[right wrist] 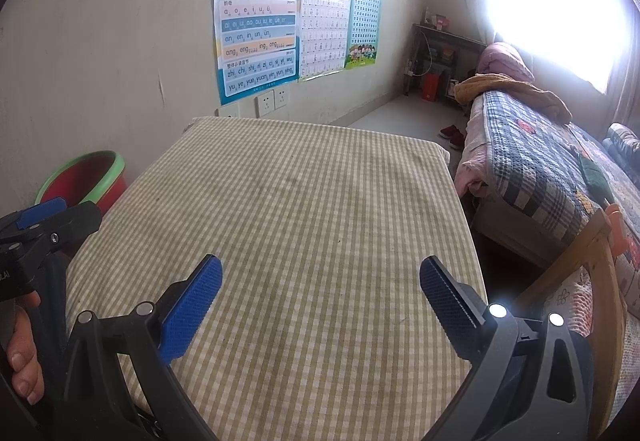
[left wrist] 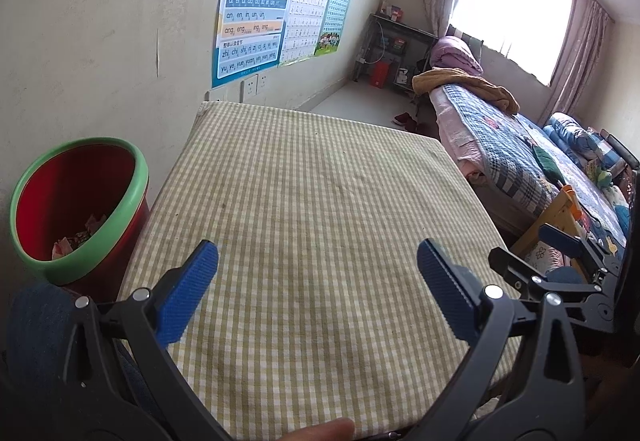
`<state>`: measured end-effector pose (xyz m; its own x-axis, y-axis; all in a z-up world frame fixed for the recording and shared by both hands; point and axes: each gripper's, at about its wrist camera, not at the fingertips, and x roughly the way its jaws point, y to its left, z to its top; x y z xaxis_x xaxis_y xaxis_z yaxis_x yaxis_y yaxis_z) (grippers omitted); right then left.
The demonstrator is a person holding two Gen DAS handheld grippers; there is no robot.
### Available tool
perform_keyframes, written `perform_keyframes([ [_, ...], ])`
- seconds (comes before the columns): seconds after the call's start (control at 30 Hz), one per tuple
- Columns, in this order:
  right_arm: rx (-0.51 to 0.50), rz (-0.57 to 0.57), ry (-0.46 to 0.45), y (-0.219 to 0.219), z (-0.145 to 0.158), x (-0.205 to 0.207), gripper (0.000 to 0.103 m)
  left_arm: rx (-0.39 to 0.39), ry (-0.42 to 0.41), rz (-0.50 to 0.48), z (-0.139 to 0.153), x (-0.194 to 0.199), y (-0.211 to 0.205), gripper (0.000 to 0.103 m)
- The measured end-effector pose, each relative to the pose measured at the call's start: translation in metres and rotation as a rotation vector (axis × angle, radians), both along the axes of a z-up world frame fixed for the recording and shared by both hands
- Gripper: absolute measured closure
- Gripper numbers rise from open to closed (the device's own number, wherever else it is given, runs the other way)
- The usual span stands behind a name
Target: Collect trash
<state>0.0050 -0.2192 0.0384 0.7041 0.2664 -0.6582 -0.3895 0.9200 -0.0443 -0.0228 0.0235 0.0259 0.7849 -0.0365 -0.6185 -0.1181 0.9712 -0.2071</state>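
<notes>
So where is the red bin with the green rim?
The red bin stands on the floor at the left of the checked table, against the wall, below the letter poster. In the right wrist view it peeks out behind the left gripper.

Ahead of my jaws the green-and-cream checked tablecloth (left wrist: 320, 209) lay bare, free to cross. On my left the red bin with a green rim (left wrist: 138, 177) stood against the table's edge; on my right a quilt-covered bed (right wrist: 532, 169) flanked it closely.
</notes>
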Motion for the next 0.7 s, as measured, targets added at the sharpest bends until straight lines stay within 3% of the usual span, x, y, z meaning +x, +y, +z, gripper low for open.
perform_keyframes([
  [0.5,-0.008,0.007,-0.002,0.0014,-0.0011,-0.0005,0.007,-0.001,0.015,0.029,-0.0024,0.0046,0.0033,0.005],
  [0.7,-0.008,0.006,-0.001,0.0014,-0.0016,-0.0004,0.007,0.032,0.018,0.012,-0.0028,0.0061,-0.0047,0.005],
])
